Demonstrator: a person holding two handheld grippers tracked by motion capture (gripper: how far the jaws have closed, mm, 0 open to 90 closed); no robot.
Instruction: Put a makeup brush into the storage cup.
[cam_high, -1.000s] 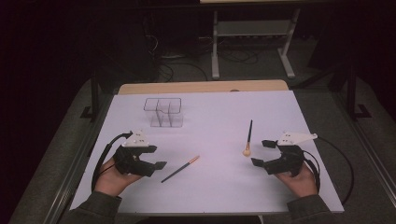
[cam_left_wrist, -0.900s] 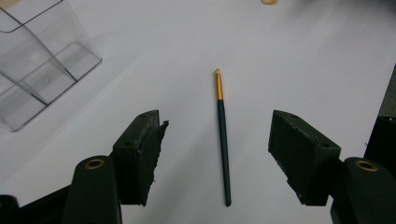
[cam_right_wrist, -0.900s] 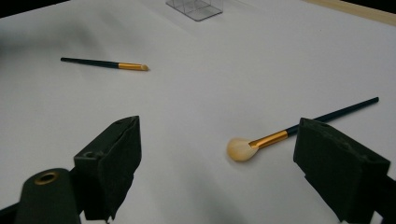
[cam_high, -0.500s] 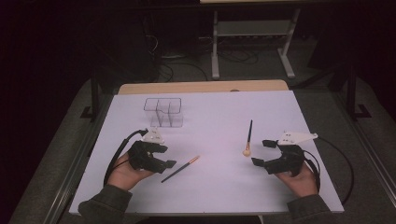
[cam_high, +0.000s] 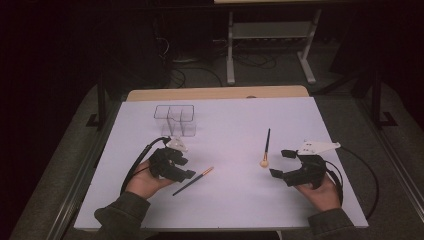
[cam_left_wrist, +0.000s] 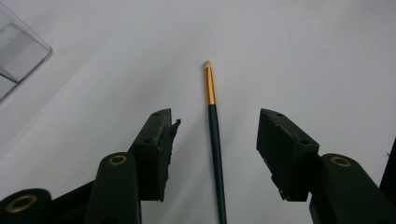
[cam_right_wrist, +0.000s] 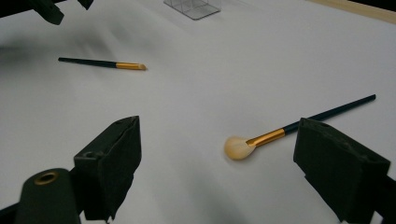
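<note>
A thin dark-handled brush with a gold ferrule (cam_high: 194, 181) (cam_left_wrist: 215, 135) lies on the white table (cam_high: 230, 125). My left gripper (cam_high: 185, 168) (cam_left_wrist: 215, 115) straddles its handle. The jaws have just been closing, but a gap is left on each side of the handle, so the gripper is open. A fluffy cream-headed brush (cam_high: 265, 150) (cam_right_wrist: 261, 138) lies at the right. My right gripper (cam_high: 279, 163) (cam_right_wrist: 217, 133) rests beside it, wide open, with the brush head just ahead of its jaws. The thin brush (cam_right_wrist: 100, 63) lies farther off in the right gripper view.
A clear plastic organiser with compartments (cam_high: 175, 120) (cam_left_wrist: 18, 58) (cam_right_wrist: 194, 7) stands at the back left of the table. A wooden edge (cam_high: 215, 93) runs along the far side. Cables trail from both grippers. A metal stand (cam_high: 270, 35) is on the dark floor beyond.
My left hand has moved right and slightly forward to the thin brush, and its jaws have narrowed around the handle. The right hand and both brushes have stayed put.
</note>
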